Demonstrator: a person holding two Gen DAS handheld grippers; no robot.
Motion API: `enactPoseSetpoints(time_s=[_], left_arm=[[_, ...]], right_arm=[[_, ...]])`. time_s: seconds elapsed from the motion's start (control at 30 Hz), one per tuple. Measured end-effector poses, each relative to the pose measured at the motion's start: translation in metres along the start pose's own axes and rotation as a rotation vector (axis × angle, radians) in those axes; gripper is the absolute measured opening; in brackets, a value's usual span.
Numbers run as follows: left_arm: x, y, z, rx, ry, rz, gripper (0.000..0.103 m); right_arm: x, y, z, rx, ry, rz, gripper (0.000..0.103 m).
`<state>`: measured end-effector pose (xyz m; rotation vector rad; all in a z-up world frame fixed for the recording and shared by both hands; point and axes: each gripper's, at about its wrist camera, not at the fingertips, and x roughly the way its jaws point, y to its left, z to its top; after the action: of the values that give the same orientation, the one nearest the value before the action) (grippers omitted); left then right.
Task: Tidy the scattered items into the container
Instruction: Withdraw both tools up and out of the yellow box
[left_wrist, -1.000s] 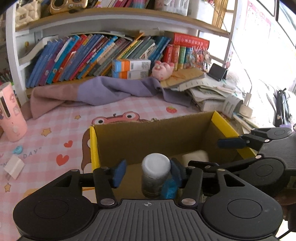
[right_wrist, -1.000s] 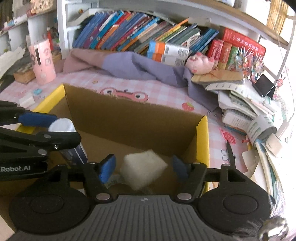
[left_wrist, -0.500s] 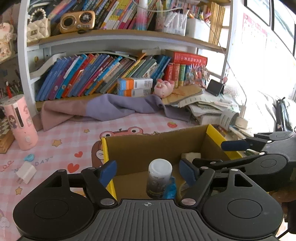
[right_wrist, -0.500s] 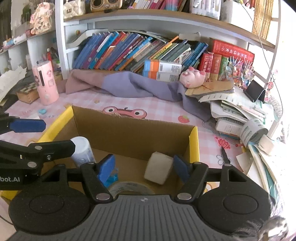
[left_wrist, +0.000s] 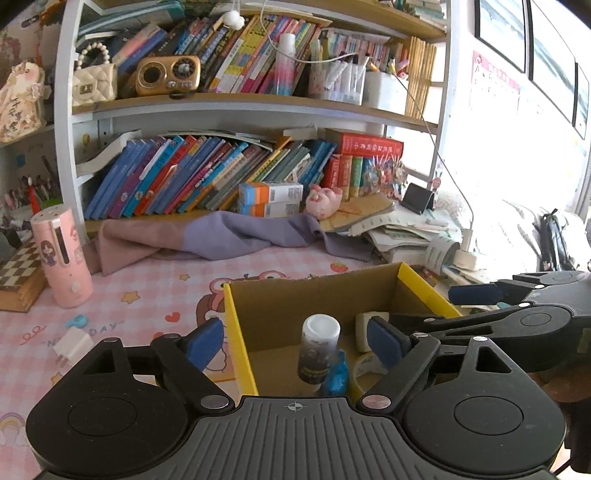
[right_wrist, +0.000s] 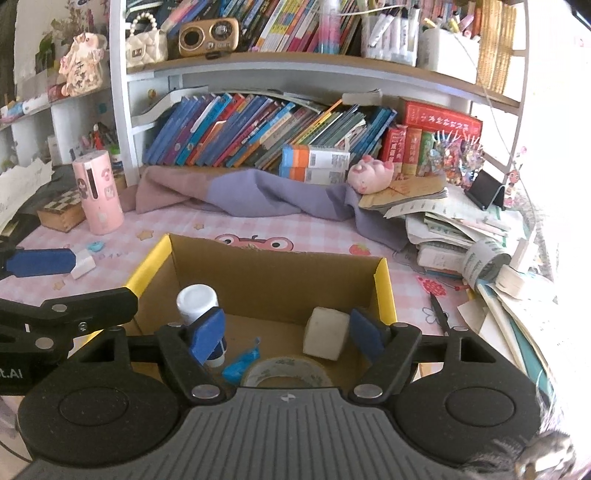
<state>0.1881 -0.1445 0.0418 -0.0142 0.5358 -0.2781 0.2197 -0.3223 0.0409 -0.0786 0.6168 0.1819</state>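
Box: cardboard box (right_wrist: 280, 284) with yellow flaps stands open-topped on the pink checked mat (right_wrist: 332, 236), near the middle of the desk.
Contents: a white-capped bottle (right_wrist: 197, 306) stands upright at the left of the box floor; a white block (right_wrist: 327, 332) rests tilted at the right; a tape roll (right_wrist: 288, 371) lies flat at the near edge, with a small blue crumpled wrapper (right_wrist: 242, 360) just left of it.
Left gripper: the left gripper (left_wrist: 295, 334) hovers above the near left part of the box, pointing forward and downward; its jaws have just been opening and stand wide, nothing gripped, the bottle (left_wrist: 319, 349) below and apart from both blue pads (left_wrist: 205, 339).
Right gripper: the right gripper (right_wrist: 286, 332) hangs above the near side of the box, angled downward; its jaws have just been opening, well spread, holding nothing, the block lying beneath, clear of the pads (right_wrist: 365, 334).
Left on the mat: a white charger plug (left_wrist: 72, 345) and a small blue clip (left_wrist: 77, 321) lie far left of the box; black scissors (right_wrist: 439, 314) lie right of it.
Surroundings: a pink cylindrical holder (left_wrist: 62, 258) stands at the far left, a purple cloth (left_wrist: 229, 236) is heaped along the bookshelf (left_wrist: 258, 107), a pink pig toy (left_wrist: 325, 199) sits on a stack of papers (left_wrist: 399, 232) to the right.
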Motion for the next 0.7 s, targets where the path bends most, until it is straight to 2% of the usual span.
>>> enactPoseSetpoints(time_s=[0.3, 0.7], left_arm=[[-0.029, 0.018, -0.016, -0.025, -0.034, -0.020, 0.087], [-0.078, 0.053, -0.052, -0.010, 0.007, -0.049, 0.088]], right_arm=[[-0.030, 0.016, -0.017, 0.055, -0.011, -0.073, 0.074], [-0.071, 0.066, -0.053, 0.128, -0.019, -0.165, 0.078]])
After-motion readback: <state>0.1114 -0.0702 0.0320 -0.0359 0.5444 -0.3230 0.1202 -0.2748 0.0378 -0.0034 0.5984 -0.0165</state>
